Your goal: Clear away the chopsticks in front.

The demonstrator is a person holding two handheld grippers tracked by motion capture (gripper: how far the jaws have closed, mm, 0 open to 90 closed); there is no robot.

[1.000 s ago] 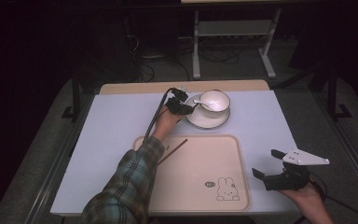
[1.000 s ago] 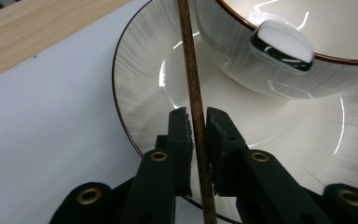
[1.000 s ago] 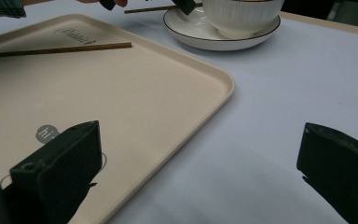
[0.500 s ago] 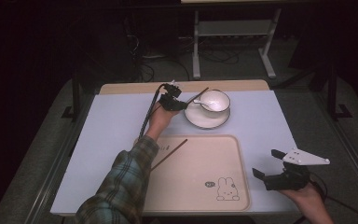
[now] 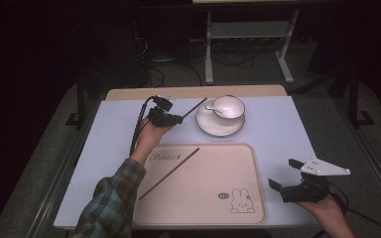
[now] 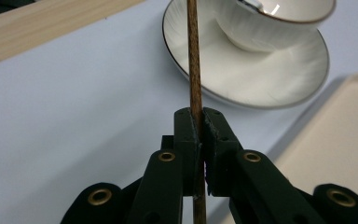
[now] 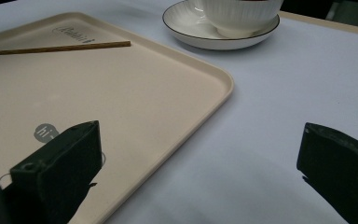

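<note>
Left gripper: jaws clamped on a thin dark-brown wooden chopstick, held clear of the table at 9 o'clock of the white ribbed cup and saucer. Its twin, a second brown chopstick, lies on the beige plastic tray at 6 o'clock. Right gripper idles wide open, empty, at the tray's 3 o'clock. Step judged: carrying. Next: bring it down beside the twin, then release.

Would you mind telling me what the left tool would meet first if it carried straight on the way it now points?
Most likely the saucer with the bowl on it. The left tool, shut on a chopstick, points toward the saucer's near rim, with bare table between; depth is hard to judge.
</note>
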